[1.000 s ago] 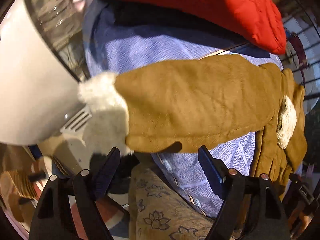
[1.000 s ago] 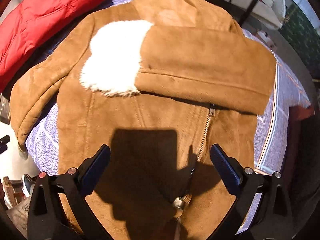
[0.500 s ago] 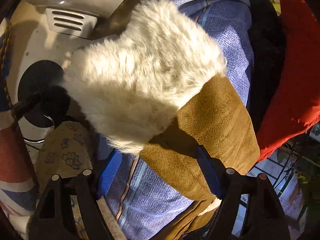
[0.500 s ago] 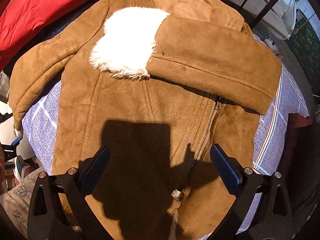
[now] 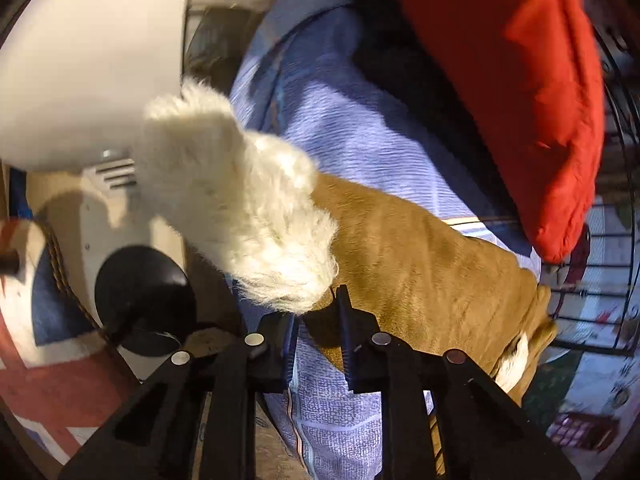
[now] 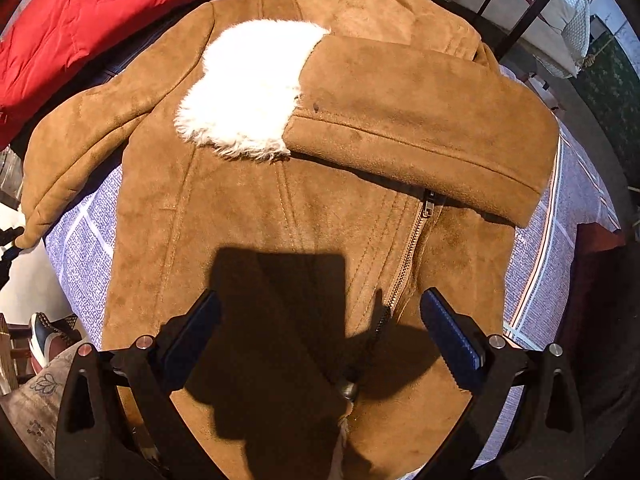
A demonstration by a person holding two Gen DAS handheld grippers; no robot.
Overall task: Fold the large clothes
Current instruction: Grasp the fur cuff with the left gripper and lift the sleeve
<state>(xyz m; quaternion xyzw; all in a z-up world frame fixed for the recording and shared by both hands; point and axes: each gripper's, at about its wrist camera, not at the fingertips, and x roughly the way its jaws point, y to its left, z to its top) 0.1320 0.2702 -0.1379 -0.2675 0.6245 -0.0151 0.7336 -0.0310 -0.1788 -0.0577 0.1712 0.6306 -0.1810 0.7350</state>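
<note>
Now my left gripper [image 5: 316, 316] has just clamped onto the tan jacket's [image 6: 280, 240] fur-cuffed left sleeve [image 5: 400, 264]; my right gripper [image 6: 320, 332] hovers wide open, empty, above the near hem.

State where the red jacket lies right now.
In the right wrist view the red jacket lies at upper left on the blue cloth, beside the brown coat's unfolded sleeve.

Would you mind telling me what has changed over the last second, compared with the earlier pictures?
The left gripper has just closed its jaws on the outstretched sleeve, right behind the white fur cuff. The right gripper stayed open above the jacket; the other sleeve remains folded across the chest.
</note>
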